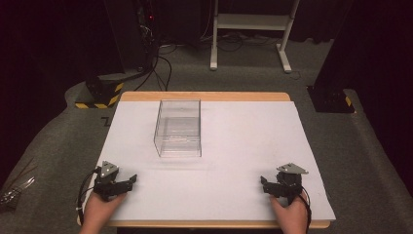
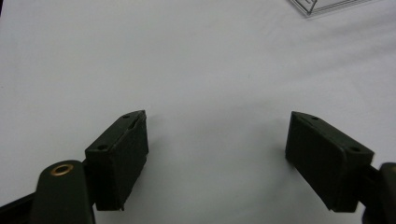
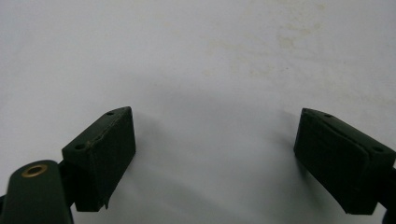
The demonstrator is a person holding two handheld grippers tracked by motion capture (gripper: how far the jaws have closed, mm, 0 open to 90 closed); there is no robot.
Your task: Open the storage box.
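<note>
Left tongs (image 1: 127, 181) are held wide open, empty, near the tabletop's (image 1: 234, 146) front-left corner. Right tongs (image 1: 264, 184) likewise open, empty, near the front-right corner. Clear box (image 1: 178, 127) is set toward the far edge, well apart from both.

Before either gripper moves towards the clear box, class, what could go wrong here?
The clear box is transparent, so its walls are hard to judge; an open jaw might knock it instead of straddling a wall. It looks light and could slide across the smooth white table. Left gripper and right gripper both start far from it.
</note>
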